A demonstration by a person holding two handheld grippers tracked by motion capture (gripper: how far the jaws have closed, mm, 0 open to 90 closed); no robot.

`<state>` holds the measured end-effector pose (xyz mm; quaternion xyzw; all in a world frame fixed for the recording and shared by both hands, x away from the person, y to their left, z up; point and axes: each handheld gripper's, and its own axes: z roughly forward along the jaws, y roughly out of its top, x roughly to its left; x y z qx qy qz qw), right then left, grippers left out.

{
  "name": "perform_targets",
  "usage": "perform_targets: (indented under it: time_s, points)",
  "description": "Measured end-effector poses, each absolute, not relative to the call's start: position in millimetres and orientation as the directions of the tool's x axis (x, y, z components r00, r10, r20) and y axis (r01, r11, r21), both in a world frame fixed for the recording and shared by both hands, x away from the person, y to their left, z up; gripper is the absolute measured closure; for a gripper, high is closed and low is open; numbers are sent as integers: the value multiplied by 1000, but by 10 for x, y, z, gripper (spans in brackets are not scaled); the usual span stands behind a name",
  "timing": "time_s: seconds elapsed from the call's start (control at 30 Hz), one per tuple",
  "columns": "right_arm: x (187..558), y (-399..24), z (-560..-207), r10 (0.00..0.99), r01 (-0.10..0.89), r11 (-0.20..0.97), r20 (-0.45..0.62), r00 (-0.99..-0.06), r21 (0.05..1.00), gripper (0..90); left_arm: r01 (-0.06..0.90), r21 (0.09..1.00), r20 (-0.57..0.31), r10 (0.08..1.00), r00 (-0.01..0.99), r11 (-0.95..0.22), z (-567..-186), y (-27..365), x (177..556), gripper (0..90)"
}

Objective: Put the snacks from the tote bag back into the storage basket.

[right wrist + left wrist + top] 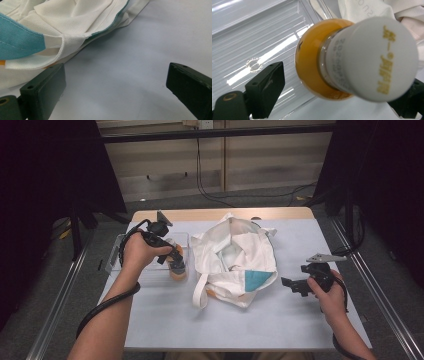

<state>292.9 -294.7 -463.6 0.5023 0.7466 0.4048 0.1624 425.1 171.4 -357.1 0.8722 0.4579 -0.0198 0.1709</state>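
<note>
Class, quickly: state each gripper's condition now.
Left gripper: jaws either side of the orange bottle; grip cannot be told.
Right gripper: open, empty.

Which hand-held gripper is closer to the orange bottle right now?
Left. The left hand-held gripper has its jaws either side of the orange bottle at the clear tray; the right hand-held gripper sits beyond the white bag.

Left gripper (pixel 176 261) is hovering at the orange bottle (pixel 177 266) over the clear tray (pixel 116 251). Right gripper (pixel 290 284) is sitting beside the white tote bag (pixel 235 260).
</note>
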Motion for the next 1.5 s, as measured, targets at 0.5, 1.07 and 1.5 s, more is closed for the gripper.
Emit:
perform_targets:
  time_s: [0.5,1.07,1.5]
  points:
    - [2945,-2952,-4622,879,613,169,163,-449,772,25,797,294,-182,787,589,-528,-3497,1783,4152,107]
    - [2962,-2920,-4608,877,612,173,162,-452,772,25,789,324,-189,781,595,-522,-3501,1844,4028,110]
    - [2969,-2906,-4620,872,610,182,160,-462,771,25,781,338,-191,774,603,-525,-3530,1907,3951,113]
